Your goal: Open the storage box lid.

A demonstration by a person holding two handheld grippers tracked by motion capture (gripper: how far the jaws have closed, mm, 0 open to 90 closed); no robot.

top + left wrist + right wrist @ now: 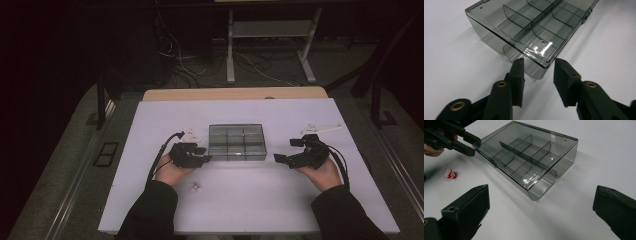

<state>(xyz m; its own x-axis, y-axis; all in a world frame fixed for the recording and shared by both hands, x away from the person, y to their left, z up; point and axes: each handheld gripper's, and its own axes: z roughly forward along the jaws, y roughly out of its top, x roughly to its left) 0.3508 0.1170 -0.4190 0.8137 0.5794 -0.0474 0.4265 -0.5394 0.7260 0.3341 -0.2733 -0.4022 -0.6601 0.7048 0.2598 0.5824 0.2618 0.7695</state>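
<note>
A clear smoky compartment box (236,142) with its lid shut lies in the middle of the white table (280,205). My left gripper (205,154) is at the box's front left corner. In the left gripper view the jaws (539,62) stand partly apart, with the corner of the box (536,25) just at their tips and a gap visible. My right gripper (284,150) is wide open just right of the box and apart from it. In the right gripper view the box (529,152) lies ahead of the wide-open right gripper (541,195), with the left gripper (471,145) at its far corner.
A small red and white piece (194,186) lies on the table near the left hand, also seen from the right gripper (450,174). White flat parts lie at the back right (320,128) and beside the left gripper's cable (192,134). Behind the table are a desk frame and cables.
</note>
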